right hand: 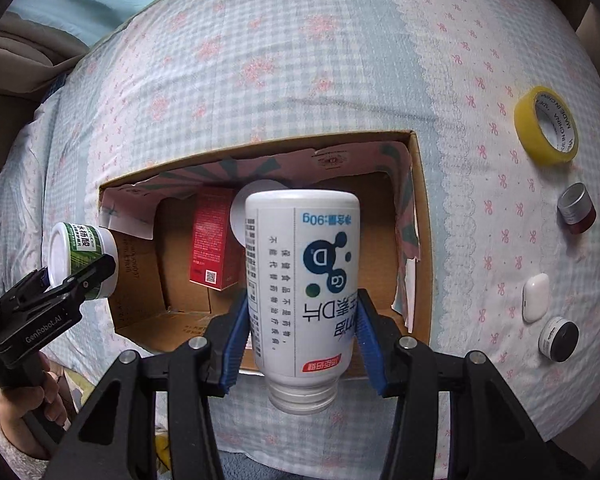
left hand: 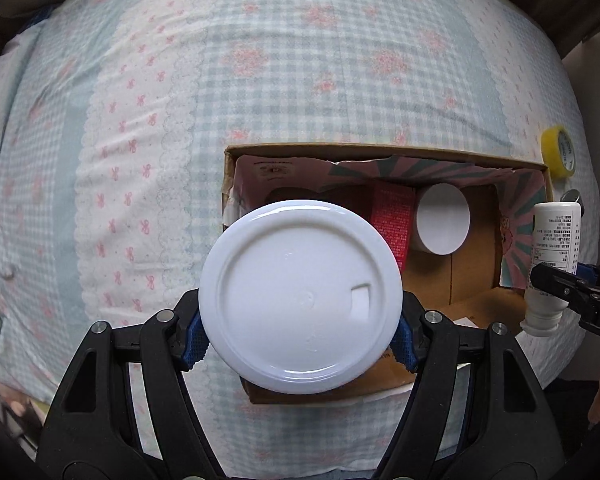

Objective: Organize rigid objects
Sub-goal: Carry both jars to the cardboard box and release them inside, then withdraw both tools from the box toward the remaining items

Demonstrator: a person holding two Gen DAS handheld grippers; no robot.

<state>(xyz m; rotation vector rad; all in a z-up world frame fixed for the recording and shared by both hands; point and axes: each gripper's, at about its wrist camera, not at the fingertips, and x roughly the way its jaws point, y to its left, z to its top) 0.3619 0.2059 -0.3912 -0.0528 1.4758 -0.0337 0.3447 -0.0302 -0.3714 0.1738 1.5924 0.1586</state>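
Observation:
My left gripper [left hand: 300,340] is shut on a white jar [left hand: 300,296] with a flat white lid. The right wrist view shows the jar's green label [right hand: 80,258] and the left gripper [right hand: 86,276] over the left edge of the cardboard box [right hand: 422,220]. My right gripper [right hand: 302,320] is shut on a white bottle [right hand: 304,280] with blue print, held neck towards the camera above the open box. In the left wrist view the bottle [left hand: 556,232] and right gripper [left hand: 556,284] hang over the box's [left hand: 380,150] right side. Inside stand a red carton [right hand: 212,248] and a white round container [left hand: 443,224].
The box lies on a bed with a checked, flowered cover [right hand: 260,80]. To its right are a yellow tape roll [right hand: 548,126], a small silver-lidded jar [right hand: 576,208], a white case [right hand: 536,298] and a black-and-white jar [right hand: 559,338]. A person's hand [right hand: 32,408] holds the left gripper's handle.

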